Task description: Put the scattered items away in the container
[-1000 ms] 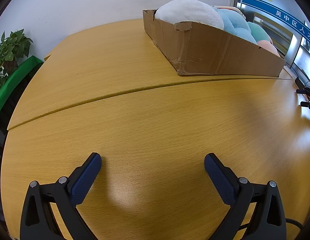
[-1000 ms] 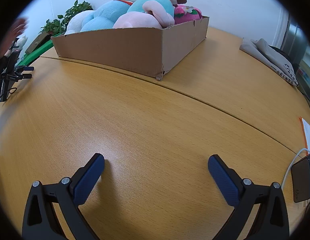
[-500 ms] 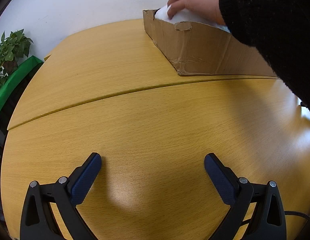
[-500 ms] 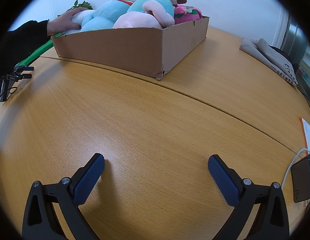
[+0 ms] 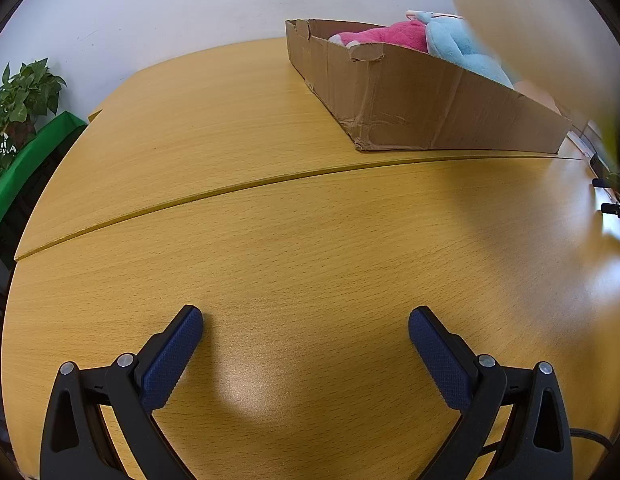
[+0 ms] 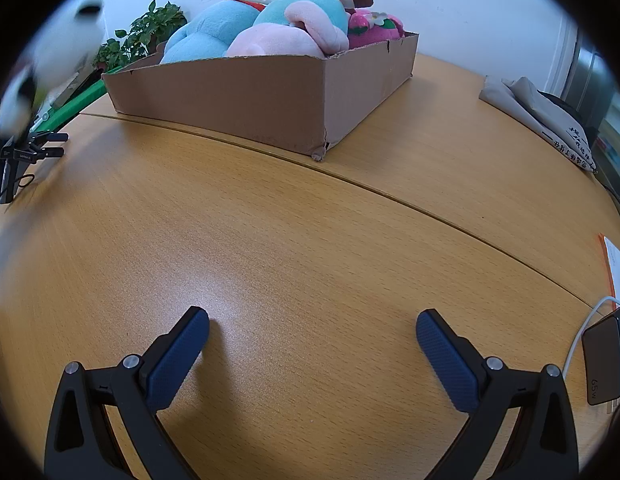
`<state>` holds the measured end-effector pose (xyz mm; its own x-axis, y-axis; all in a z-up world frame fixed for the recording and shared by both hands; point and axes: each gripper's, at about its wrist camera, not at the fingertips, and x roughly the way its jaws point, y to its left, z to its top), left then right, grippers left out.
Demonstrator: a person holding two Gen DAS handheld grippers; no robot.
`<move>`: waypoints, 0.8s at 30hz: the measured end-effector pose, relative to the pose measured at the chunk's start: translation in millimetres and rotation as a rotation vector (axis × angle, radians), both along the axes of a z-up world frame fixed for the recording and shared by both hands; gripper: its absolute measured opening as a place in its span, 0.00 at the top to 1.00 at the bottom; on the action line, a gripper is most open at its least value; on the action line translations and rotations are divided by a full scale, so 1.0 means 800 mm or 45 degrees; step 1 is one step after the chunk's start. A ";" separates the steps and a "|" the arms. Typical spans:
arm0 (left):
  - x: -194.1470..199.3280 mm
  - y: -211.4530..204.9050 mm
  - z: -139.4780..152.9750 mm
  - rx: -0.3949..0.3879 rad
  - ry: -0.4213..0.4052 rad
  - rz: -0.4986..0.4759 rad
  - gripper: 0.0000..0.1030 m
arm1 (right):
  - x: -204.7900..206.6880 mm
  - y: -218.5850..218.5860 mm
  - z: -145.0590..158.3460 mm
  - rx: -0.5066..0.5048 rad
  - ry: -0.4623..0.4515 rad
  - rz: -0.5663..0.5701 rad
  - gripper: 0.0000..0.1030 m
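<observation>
A shallow brown cardboard box (image 6: 269,96) sits flat at the far side of the tabletop, its near corner dented (edges torn). Packed inside and rising above the rim: a light-blue plush toy (image 6: 201,36), a pale-pink plush toy (image 6: 277,40) and a magenta plush toy (image 5: 386,36).

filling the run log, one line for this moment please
left gripper: open, empty | right gripper: open, empty | brown cardboard box: holds plush toys
</observation>
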<state>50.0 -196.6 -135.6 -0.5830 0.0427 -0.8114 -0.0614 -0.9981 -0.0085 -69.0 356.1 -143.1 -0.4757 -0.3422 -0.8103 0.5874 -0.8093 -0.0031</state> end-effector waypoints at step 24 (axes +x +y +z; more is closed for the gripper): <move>-0.004 -0.007 0.017 0.002 0.003 0.000 0.00 | 0.001 0.000 -0.001 -0.001 0.003 0.000 0.00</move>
